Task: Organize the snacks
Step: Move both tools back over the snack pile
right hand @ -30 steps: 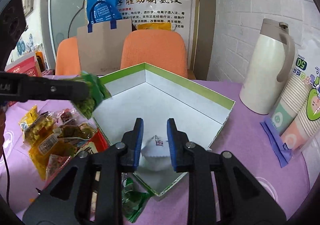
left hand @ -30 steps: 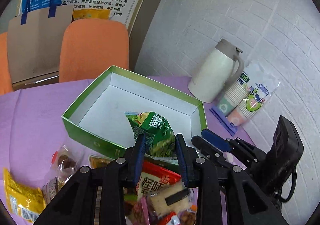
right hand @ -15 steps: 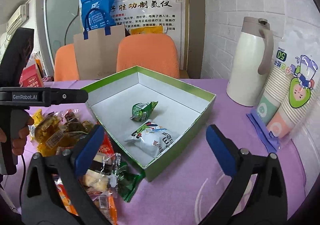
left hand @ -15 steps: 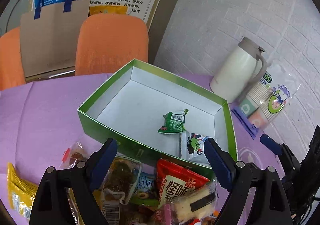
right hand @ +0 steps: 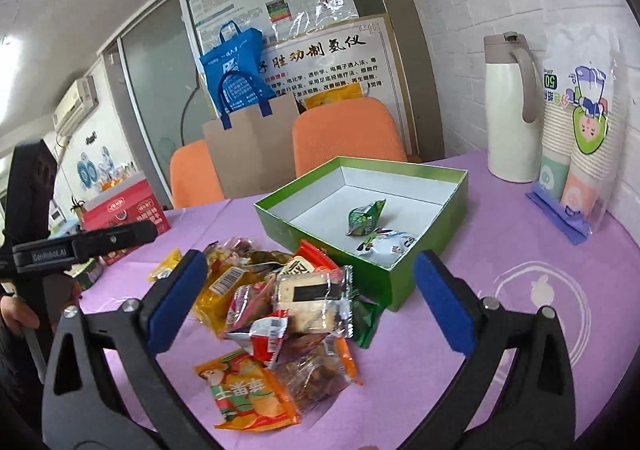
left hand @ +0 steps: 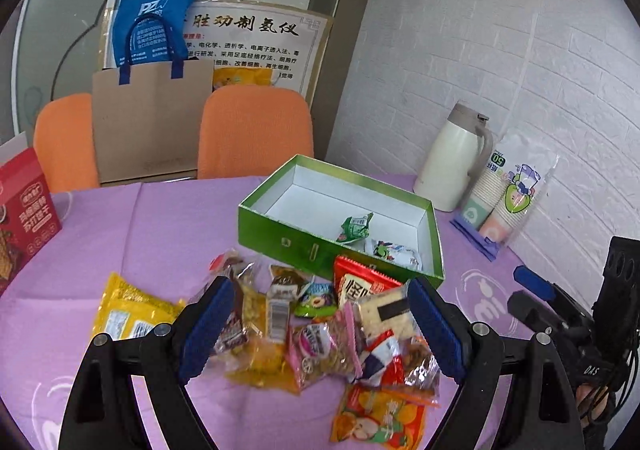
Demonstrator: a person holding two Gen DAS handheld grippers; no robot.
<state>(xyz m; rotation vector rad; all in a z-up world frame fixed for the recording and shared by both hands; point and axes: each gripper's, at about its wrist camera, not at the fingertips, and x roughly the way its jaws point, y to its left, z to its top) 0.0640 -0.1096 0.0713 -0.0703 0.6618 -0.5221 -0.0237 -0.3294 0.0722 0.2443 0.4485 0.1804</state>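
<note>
so, two snacks boxed, loads left

snack pile (left hand: 320,334) sits just before the green box (left hand: 280,238); left gripper (left hand: 316,326) and right gripper (right hand: 312,298) gape wide, empty. overlapping wrappers probably mean grabbing two at once.

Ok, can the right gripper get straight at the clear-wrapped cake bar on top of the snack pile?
Probably yes. The right gripper is open and empty, the cake bar lies uncovered on top of the pile between its fingers, and the green box sits behind it.
</note>
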